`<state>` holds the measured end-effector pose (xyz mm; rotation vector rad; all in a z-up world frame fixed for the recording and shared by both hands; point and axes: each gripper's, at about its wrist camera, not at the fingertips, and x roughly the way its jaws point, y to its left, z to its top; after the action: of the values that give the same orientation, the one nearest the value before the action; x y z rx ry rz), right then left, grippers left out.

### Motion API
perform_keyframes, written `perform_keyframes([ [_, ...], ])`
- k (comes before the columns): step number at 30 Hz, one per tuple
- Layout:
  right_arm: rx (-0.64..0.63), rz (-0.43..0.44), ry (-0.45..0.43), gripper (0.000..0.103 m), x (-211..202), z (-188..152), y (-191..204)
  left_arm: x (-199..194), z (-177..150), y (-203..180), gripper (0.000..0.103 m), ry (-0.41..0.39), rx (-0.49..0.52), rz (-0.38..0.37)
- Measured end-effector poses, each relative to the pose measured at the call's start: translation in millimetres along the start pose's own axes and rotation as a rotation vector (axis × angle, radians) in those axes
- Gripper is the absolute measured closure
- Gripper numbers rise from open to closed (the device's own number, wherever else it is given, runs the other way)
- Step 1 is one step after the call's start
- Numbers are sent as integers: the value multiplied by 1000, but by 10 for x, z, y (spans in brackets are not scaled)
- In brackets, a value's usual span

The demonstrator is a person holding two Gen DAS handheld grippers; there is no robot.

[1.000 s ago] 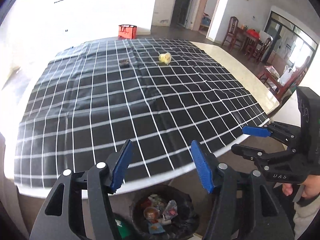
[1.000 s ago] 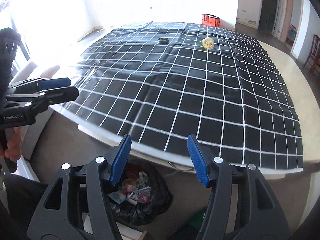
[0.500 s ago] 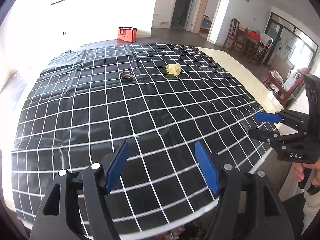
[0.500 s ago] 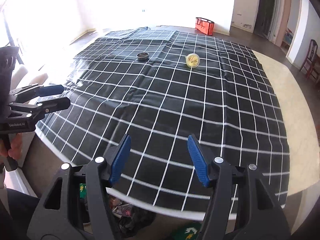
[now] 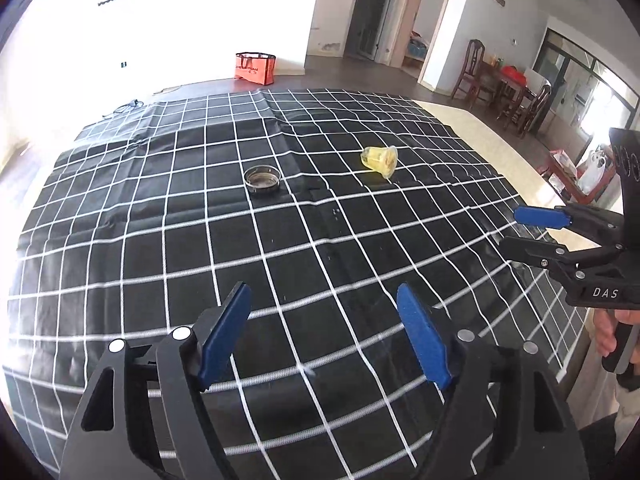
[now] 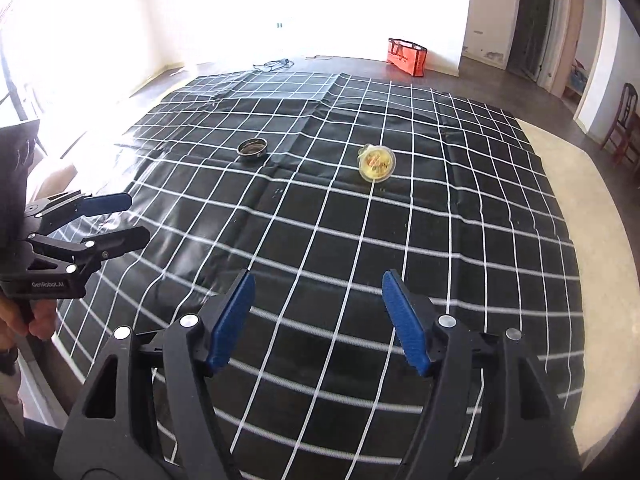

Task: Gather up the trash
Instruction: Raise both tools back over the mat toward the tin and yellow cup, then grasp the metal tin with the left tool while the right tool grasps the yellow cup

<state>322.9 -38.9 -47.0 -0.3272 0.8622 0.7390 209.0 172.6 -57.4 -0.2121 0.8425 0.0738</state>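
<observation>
Two bits of trash left on the tabletop (image 5: 492,152), both resting on the black grid cloth (image 5: 160,248) toward its far side: a small round tin (image 5: 262,178), upright with its open mouth up, and a yellow plastic cup (image 5: 380,160) tipped on its side, mouth turned toward the right wrist view (image 6: 376,164). Well apart from each other, so probably one for each gripper. Left gripper (image 5: 324,332) held over the near part of the cloth, angled down, fingers (image 5: 222,336) parted and widening, nothing between them. Right gripper (image 6: 316,320) likewise empty, fingers (image 6: 404,320) spreading, aimed roughly toward the cup. Seemingly readied early for a reach across. Plenty of bare cloth between grippers and trash, nothing in the way. Cloth creased near the tin, short of the tabletop's pale right-hand margin. Orange bag (image 5: 255,69) on the floor beyond the far edge, clear of any reach.
</observation>
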Motion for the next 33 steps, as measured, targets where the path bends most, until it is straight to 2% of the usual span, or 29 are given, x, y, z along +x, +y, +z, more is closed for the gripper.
perform_keyframes([
  [8, 42, 5, -30, 40, 390, 319, -221, 345, 228, 182, 27, -26, -40, -12],
  [11, 69, 19, -40, 40, 497, 383, -338, 451, 285, 221, 24, -33, -37, 5],
  [15, 106, 52, -60, 40, 625, 488, -501, 591, 313, 318, 24, -28, -97, -14],
  [20, 155, 85, -77, 39, 803, 629, -648, 754, 420, 368, 24, -24, -87, 42],
  [23, 170, 77, -62, 39, 956, 699, -669, 893, 562, 412, 24, -16, -117, 18],
  [26, 170, 73, -51, 39, 1094, 744, -679, 1009, 670, 427, 24, -24, -135, 40],
  [29, 164, 62, -38, 39, 1193, 774, -687, 1149, 735, 498, 24, -5, -186, -2],
  [33, 204, 73, -39, 39, 1297, 828, -784, 1298, 812, 491, 24, 21, -149, 31],
])
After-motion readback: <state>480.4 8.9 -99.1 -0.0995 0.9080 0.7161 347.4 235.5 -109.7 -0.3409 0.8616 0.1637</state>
